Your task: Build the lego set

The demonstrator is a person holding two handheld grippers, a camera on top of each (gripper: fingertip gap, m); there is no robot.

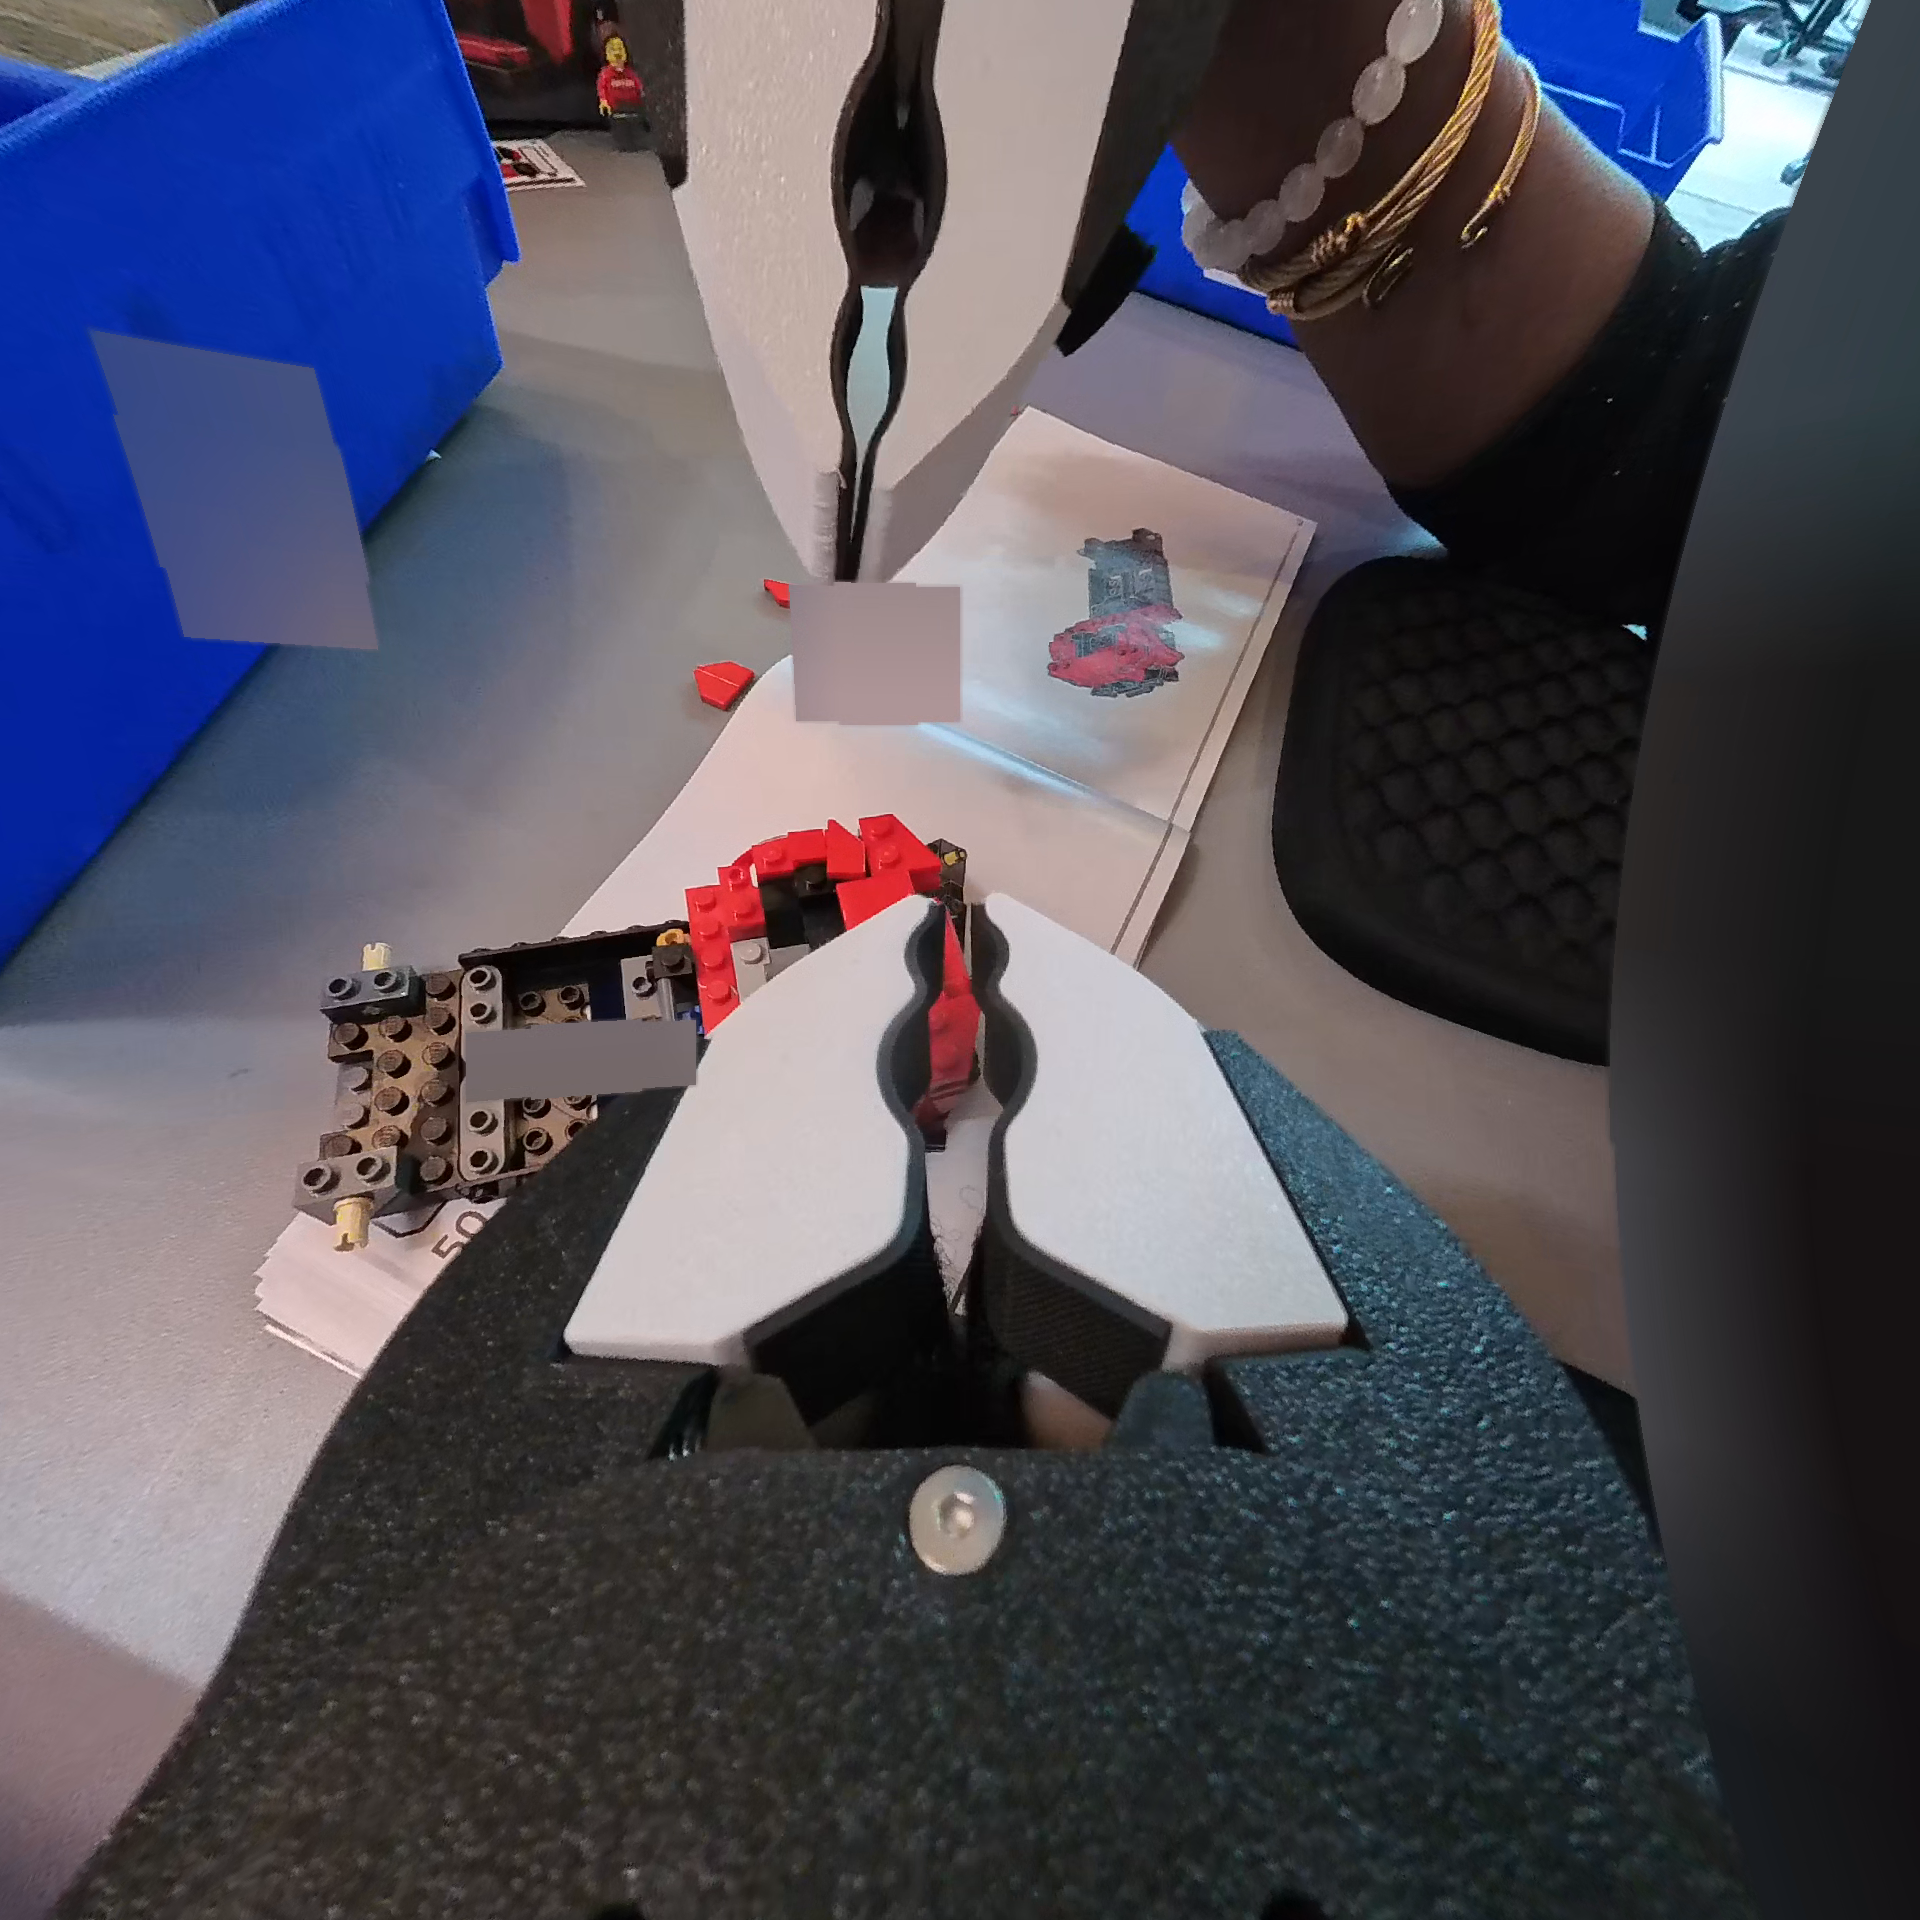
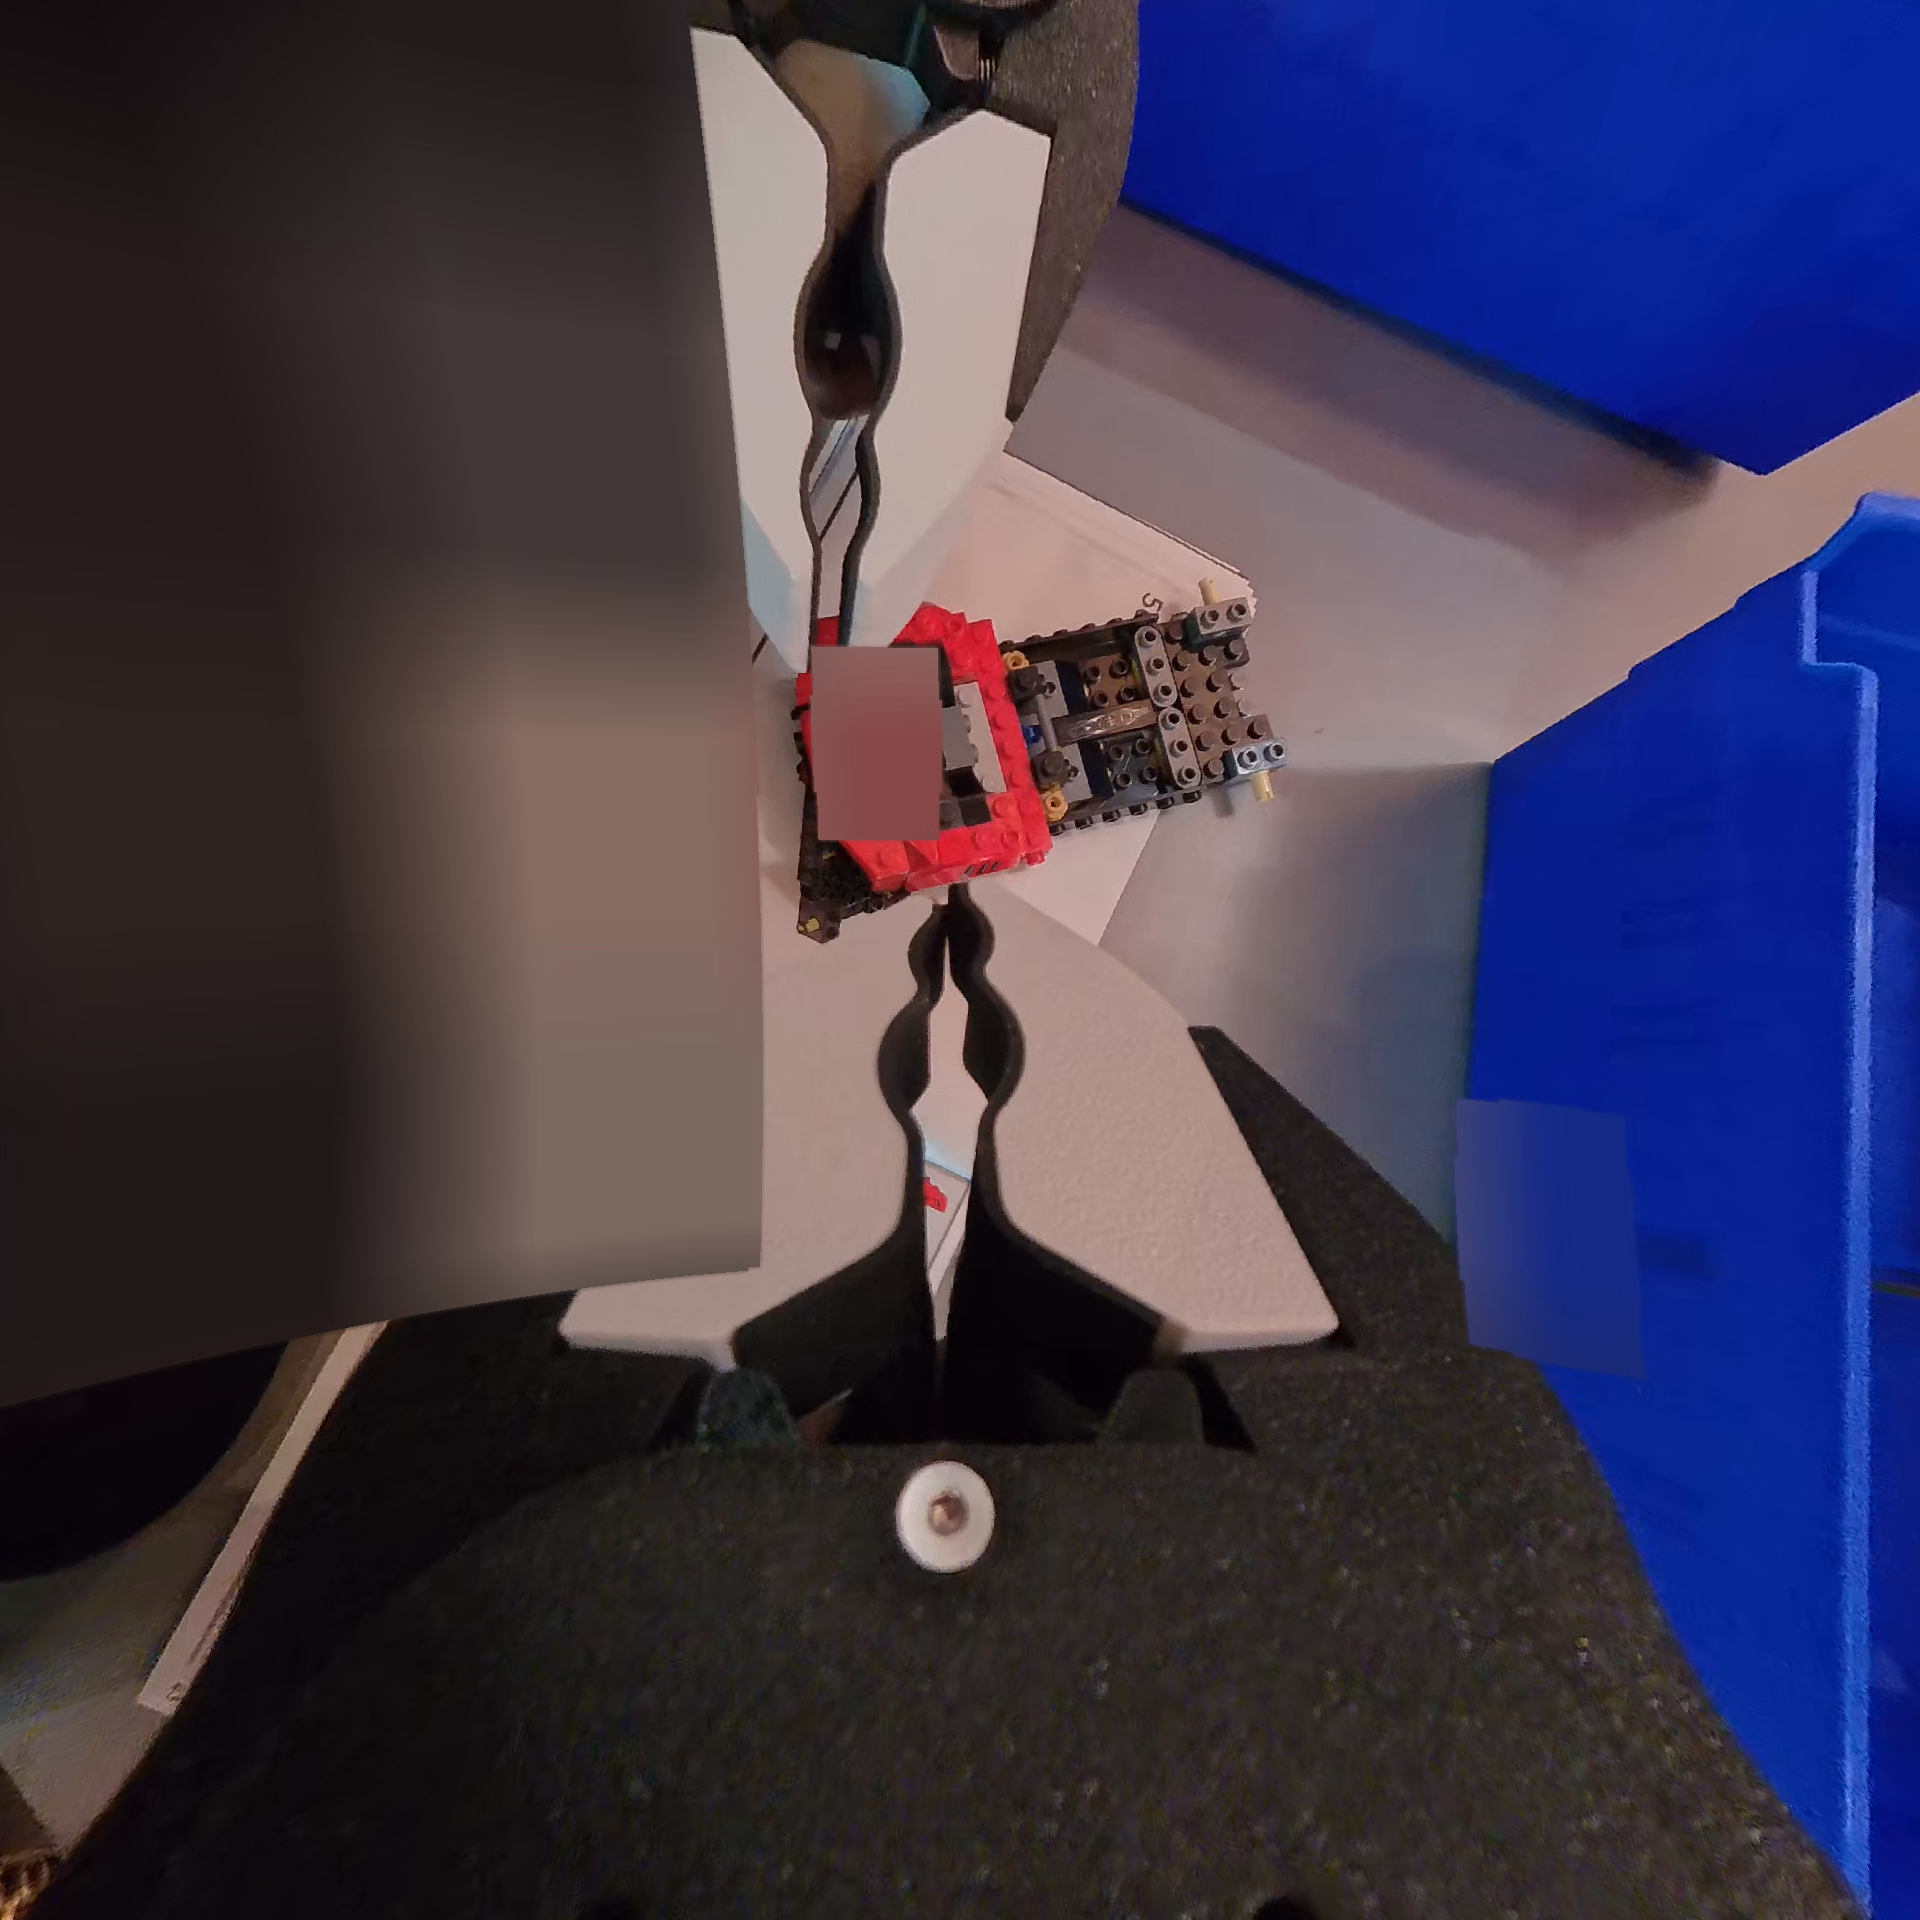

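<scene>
A part-built lego car lies on an open instruction booklet (image 1: 1091, 644). It has a black and grey studded chassis (image 1: 436, 1070) and a red body (image 1: 810, 894). My left gripper (image 1: 956, 909) is shut on the red body's right side. The car also shows in the right wrist view (image 2: 1143, 717), with the left gripper (image 2: 836, 623) coming down onto its red end (image 2: 977, 831). My right gripper (image 2: 948, 920) is shut, with nothing visible between its fingers, and its tip is just short of the red body. In the left wrist view the right gripper (image 1: 847, 566) hangs above the booklet beyond the car.
Two loose red pieces (image 1: 724, 684) lie on the grey table beside the booklet. A blue bin (image 1: 208, 312) stands at the left, and blue bins (image 2: 1662, 935) are close on the right gripper's right. A black mesh pad (image 1: 1455, 790) is at the right. A minifigure (image 1: 618, 78) stands at the back. About 6 cm separates my left fingertips from my right.
</scene>
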